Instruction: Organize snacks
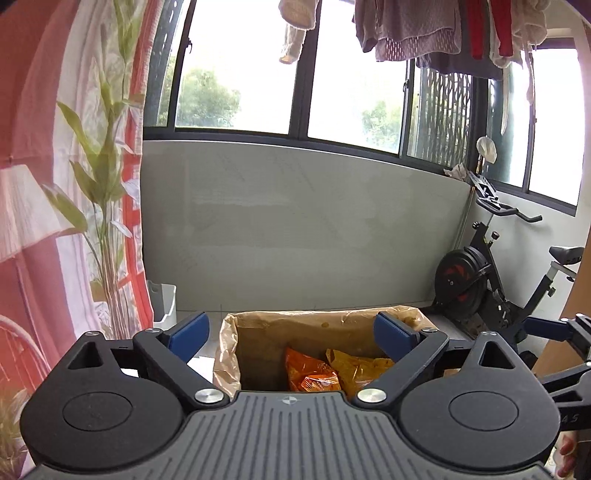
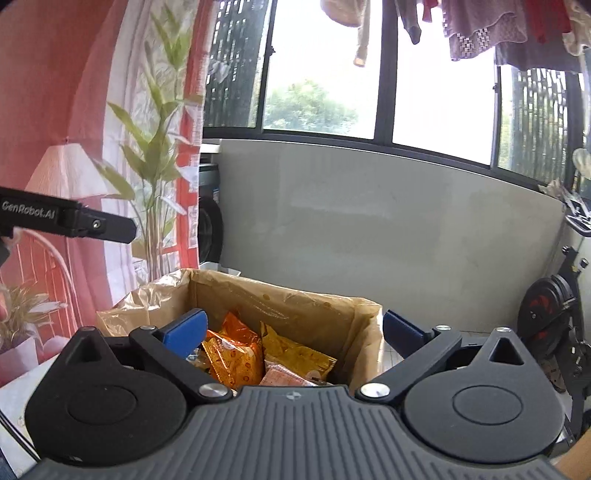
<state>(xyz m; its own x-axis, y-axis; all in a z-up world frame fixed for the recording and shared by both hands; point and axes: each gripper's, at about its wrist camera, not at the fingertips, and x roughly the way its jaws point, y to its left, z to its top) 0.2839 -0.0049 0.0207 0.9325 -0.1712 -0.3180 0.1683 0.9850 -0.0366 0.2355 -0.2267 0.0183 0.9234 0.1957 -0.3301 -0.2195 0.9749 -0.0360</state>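
Snacks sit in a cardboard box (image 2: pixel 284 295) lined w/ a crinkly tan plastic bag, lower centre of both views. In the right wrist view we see an orange packet (image 2: pixel 236 350) w/ a dotted print, a yellow packet (image 2: pixel 295 350) to its right and a pale pink one (image 2: pixel 284 376) below them, all crumpled foil-type wrappers lying loose inside the box. In the left wrist view only the orange packet (image 1: pixel 310 373) and the yellow packet (image 1: pixel 358 365) show above the gripper body.

We hold both grippers over the box. The left gripper (image 1: pixel 291 332) has its blue pads wide apart, nothing between them. The right gripper (image 2: pixel 293 330) is spread just as wide, also empty; its left pad is in front of the box interior, its right pad just outside the box's right wall. Bodies are matte black w/ ribbed grey tops and silver pivot screws.

Room: a plain grey wall panel (image 1: pixel 295 221) across mid frame, dark-framed windows (image 1: pixel 258 74) above it, laundry (image 1: pixel 424 29) hanging at top right. A red-and-white printed curtain (image 1: pixel 37 184) fills the left side w/ a tall green leafy plant (image 1: pixel 107 155) in front. An exercise bike (image 1: pixel 480 273), black w/ a red-marked flywheel, stands at right. Floor looks pale, tiled.
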